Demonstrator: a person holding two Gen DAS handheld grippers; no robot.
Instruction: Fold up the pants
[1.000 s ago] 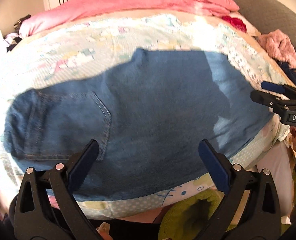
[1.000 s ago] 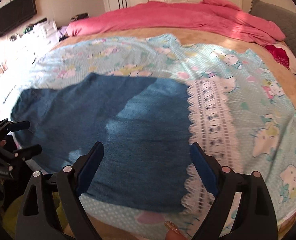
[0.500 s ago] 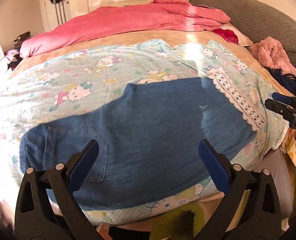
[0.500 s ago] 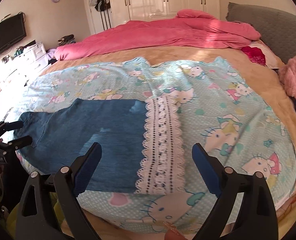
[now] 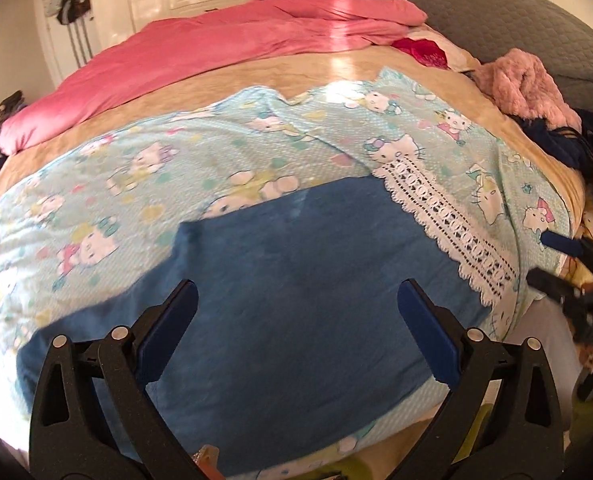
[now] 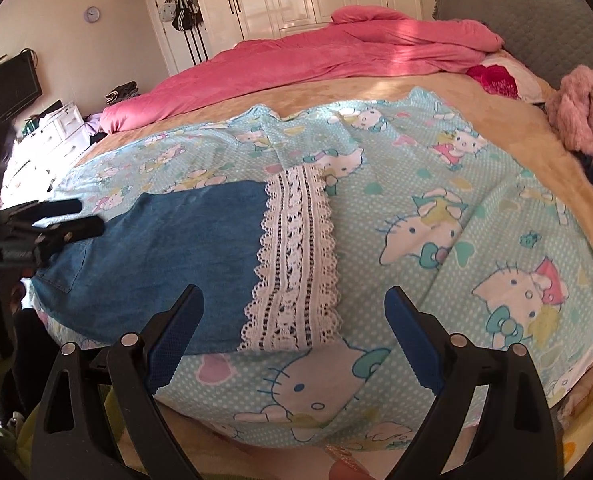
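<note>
Both grippers you hold are now pulled back from the bed: the left gripper (image 5: pixel 296 328) and the right gripper (image 6: pixel 294 332) have their jaws wide apart and nothing is between them. One second ago the two cameras were close over the denim and the cloth filled most of each view. Now they are higher and further away, so the whole bed comes in sight, with the pink duvet (image 6: pixel 316 56) at the far side. This tells me, as a judgement, that you have let go after a fold and are stepping back, maybe to check the result or to choose the next grasp.

The jeans (image 5: pixel 288 304) lie flat on the Hello Kitty sheet (image 6: pixel 436 216), near the front edge of the bed, and neither gripper touches them. They look like one compact dark-blue block, with the white lace cuff (image 6: pixel 296 256) at their right end and a back pocket at the left end. The surface seems smooth, without big wrinkles. The left end is not fully clear, because the left view is blurred and the left gripper partly hides it in the right view.
</note>
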